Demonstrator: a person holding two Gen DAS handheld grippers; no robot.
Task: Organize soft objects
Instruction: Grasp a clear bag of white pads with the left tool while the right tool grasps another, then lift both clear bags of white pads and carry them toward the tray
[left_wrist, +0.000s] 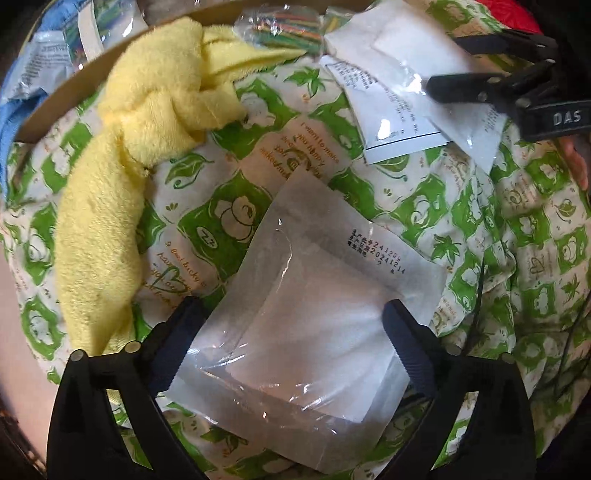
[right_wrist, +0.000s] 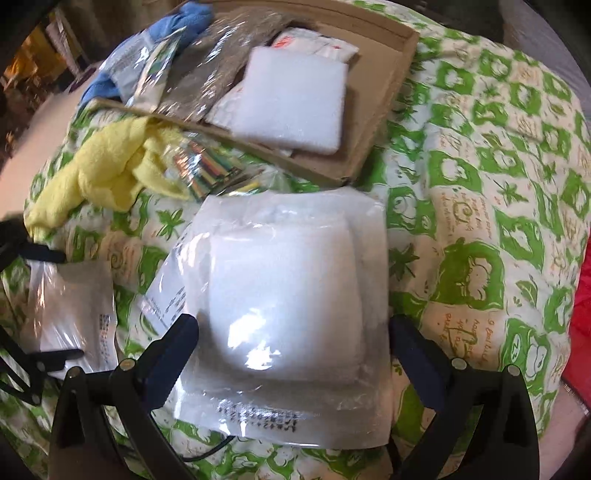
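Plastic-wrapped gauze packets sit between both my spread tongs, left gripper (left_wrist: 291, 332) and right gripper (right_wrist: 293, 339); next, pinch one packet (right_wrist: 288, 295) toward the cardboard box (right_wrist: 373, 110).

1. The right gripper (left_wrist: 480, 70), far right in the left wrist view, bears white letters "DAS".
2. The near clear packet (left_wrist: 306, 332) carries black print with the digits "241209" and "20241214".
3. The green-printed bedsheet (left_wrist: 517, 229) reads "I want to make" in orange script.
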